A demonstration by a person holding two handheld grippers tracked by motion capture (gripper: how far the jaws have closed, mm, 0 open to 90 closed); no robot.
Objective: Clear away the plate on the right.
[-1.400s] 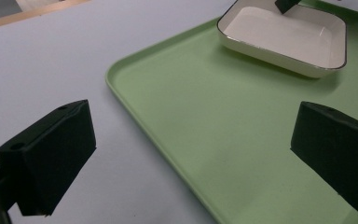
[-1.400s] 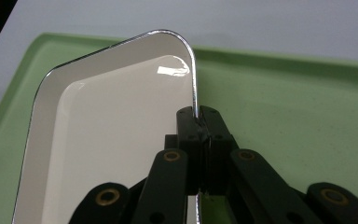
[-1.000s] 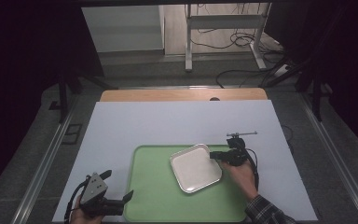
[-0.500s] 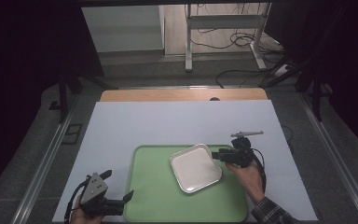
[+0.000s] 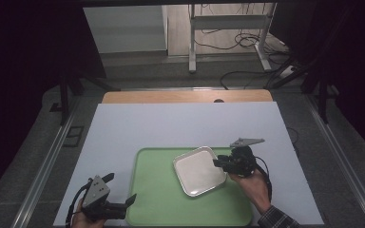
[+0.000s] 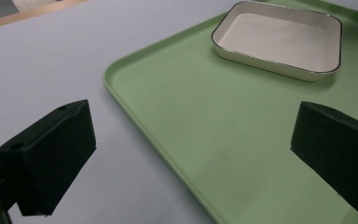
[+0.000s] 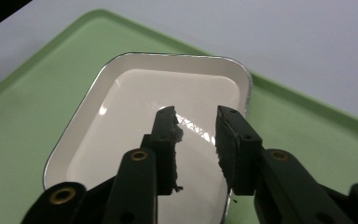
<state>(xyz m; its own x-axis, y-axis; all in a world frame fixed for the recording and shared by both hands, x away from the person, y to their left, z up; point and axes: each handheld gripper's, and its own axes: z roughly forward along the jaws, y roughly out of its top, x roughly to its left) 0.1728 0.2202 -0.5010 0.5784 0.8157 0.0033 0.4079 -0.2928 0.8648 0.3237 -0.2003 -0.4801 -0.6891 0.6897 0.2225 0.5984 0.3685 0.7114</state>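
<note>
Right tool [image 5: 218, 163], jaws parted by a narrow gap and holding nothing, sits at the near rim of the white dish [image 5: 199, 170] lying directly ahead on the green tray [image 5: 157, 199]; left tool [image 5: 130, 199], wide open and empty, is well apart.

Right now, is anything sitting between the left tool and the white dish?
No. In the left gripper view, between the left tool and the white dish there is just bare green tray.
</note>
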